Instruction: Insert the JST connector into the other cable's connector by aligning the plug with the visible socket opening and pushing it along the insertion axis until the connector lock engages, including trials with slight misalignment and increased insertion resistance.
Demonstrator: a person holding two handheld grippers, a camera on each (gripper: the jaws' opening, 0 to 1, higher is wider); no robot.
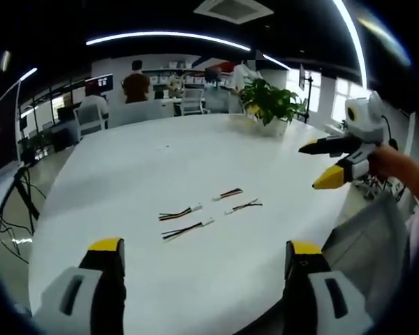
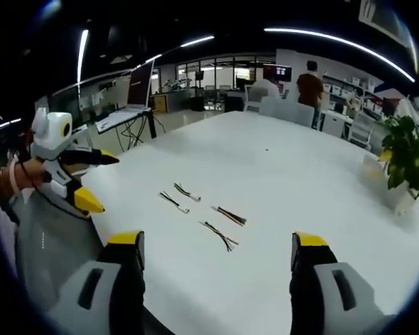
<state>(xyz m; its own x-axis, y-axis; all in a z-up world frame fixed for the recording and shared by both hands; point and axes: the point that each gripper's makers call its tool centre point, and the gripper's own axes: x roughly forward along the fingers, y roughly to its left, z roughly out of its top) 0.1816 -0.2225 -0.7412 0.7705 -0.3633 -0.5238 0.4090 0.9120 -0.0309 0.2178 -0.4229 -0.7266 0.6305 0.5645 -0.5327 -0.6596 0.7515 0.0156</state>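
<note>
White table (image 1: 195,279), four loose cables (image 1: 208,211).

A potted plant (image 1: 271,105) sits at the white tabletop's (image 1: 140,167) far edge; a person (image 1: 135,85) stands beyond, by office chairs (image 1: 91,115).

white-grey grippers (image 1: 204,248) with black, yellow-tipped jaws; grey clothing (image 1: 366,241).

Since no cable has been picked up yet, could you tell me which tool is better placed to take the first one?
Neither clearly. Both the left tool and right tool hover open, short of the four cables on the white table; in both views the cables sit between the jaws.
</note>
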